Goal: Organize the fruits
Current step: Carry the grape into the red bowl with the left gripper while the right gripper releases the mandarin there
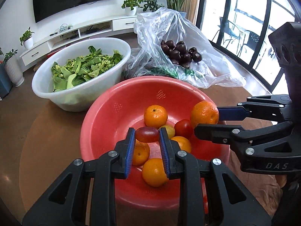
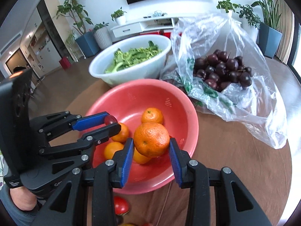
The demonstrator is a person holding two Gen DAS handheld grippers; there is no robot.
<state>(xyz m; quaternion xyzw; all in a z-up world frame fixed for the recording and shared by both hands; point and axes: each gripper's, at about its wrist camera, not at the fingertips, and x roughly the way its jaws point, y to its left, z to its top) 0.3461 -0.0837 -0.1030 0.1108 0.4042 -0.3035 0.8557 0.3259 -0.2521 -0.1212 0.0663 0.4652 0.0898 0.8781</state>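
Observation:
A red basin (image 1: 105, 113) (image 2: 188, 113) on the brown table holds several oranges (image 1: 155, 116), a red tomato (image 1: 183, 128) and a yellow fruit. My left gripper (image 1: 147, 134) (image 2: 111, 121) is shut on a red grape (image 1: 147, 134) (image 2: 110, 119) and holds it over the basin. My right gripper (image 2: 151, 143) (image 1: 206, 117) is shut on a large orange (image 2: 151, 142) (image 1: 204, 114) above the basin's right side.
A white basin of green leaves (image 1: 80, 69) (image 2: 131, 60) stands behind the red one. A clear plastic bag with dark purple fruits (image 1: 180, 53) (image 2: 223, 69) lies at the back right. A red tomato (image 2: 121, 205) lies on the table in front of the basin.

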